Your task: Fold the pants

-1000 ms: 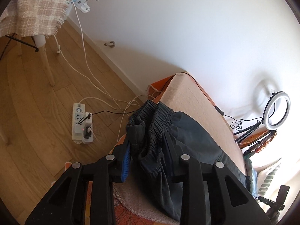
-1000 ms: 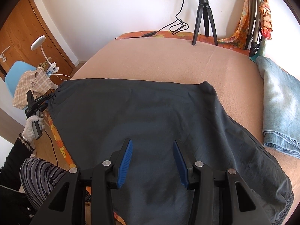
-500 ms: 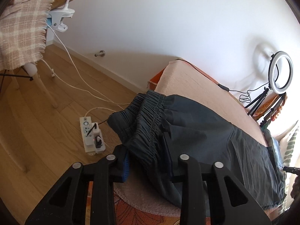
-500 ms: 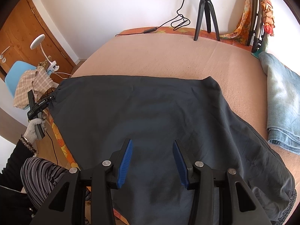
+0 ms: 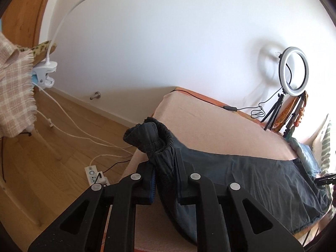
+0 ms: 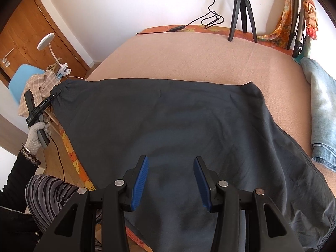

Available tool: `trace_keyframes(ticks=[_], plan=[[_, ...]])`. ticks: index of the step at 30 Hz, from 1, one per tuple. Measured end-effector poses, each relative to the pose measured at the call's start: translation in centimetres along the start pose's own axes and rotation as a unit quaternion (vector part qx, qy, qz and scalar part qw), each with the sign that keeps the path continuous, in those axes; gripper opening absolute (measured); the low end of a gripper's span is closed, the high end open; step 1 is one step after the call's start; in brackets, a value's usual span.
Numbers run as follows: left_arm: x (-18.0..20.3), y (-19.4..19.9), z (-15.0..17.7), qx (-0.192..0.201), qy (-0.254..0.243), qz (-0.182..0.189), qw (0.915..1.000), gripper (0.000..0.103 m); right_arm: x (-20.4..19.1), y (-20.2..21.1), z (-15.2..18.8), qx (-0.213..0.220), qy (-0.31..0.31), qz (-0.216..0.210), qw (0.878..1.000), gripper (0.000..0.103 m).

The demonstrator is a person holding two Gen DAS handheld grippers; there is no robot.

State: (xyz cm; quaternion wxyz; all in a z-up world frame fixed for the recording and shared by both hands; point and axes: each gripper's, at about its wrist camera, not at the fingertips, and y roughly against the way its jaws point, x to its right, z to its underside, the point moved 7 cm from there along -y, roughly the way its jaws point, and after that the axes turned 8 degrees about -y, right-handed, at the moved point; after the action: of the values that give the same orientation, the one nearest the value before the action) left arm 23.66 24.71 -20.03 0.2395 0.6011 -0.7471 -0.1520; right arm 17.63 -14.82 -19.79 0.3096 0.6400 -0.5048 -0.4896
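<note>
Dark grey pants (image 6: 168, 126) lie spread flat across the peach bed cover (image 6: 189, 56). My left gripper (image 5: 164, 166) is shut on the elastic waistband (image 5: 155, 140) and holds that end bunched and lifted at the bed's left edge. It also shows in the right wrist view (image 6: 53, 95), in a gloved hand at the far left corner of the pants. My right gripper (image 6: 171, 176) is open and empty, hovering just above the middle of the pants near the bed's front edge.
Folded blue jeans (image 6: 321, 109) lie on the bed at the right. A tripod (image 6: 241, 10) with a ring light (image 5: 296, 71) and cable stands at the back. A power strip (image 5: 96, 175), cords, a chair with a checked cloth (image 5: 14, 92) and a clip lamp (image 5: 45, 75) are on the floor side.
My left gripper has lifted and turned with the waistband, pulling the pants straighter along the bed. My right gripper has moved slightly forward above the pants and stayed open.
</note>
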Motion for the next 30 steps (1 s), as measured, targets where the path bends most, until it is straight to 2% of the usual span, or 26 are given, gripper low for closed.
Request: trace_keyframes(ticks=[6, 13, 17, 20, 23, 25, 28, 30], plan=[[8.5, -0.5, -1.0, -0.01, -0.113, 0.047, 0.9924, 0.012, -2.8, -1.6, -1.1, -0.005, -0.017, -0.06, 0.998, 0.049], [16.9, -2.3, 1.6, -0.046, -0.154, 0.126, 0.979, 0.012, -7.3, -5.3, -3.2, -0.022, -0.055, -0.157, 0.986, 0.056], [21.0, -2.8, 4.0, -0.084, -0.177, 0.173, 0.9653, 0.012, -9.5, -8.9, -4.2, -0.046, -0.098, -0.209, 0.972, 0.057], [23.2, -3.1, 5.8, -0.132, -0.191, 0.202, 0.9515, 0.021, -10.9, -11.2, -4.6, -0.058, -0.1, -0.212, 0.97, 0.057], [24.2, -2.3, 6.5, -0.155, -0.197, 0.225, 0.9414, 0.032, -11.8, -12.7, -4.8, -0.068, -0.096, -0.208, 0.971, 0.057], [24.2, -1.1, 6.1, -0.147, -0.203, 0.237, 0.9384, 0.039, -12.2, -13.4, -5.1, -0.072, -0.099, -0.209, 0.97, 0.057], [23.3, 0.4, 5.1, -0.135, -0.213, 0.241, 0.9374, 0.042, -12.1, -14.3, -5.2, -0.075, -0.113, -0.211, 0.968, 0.057], [23.0, 0.4, 5.0, -0.139, -0.249, 0.219, 0.933, 0.042, -12.1, -14.9, -5.2, -0.078, -0.118, -0.21, 0.967, 0.057]])
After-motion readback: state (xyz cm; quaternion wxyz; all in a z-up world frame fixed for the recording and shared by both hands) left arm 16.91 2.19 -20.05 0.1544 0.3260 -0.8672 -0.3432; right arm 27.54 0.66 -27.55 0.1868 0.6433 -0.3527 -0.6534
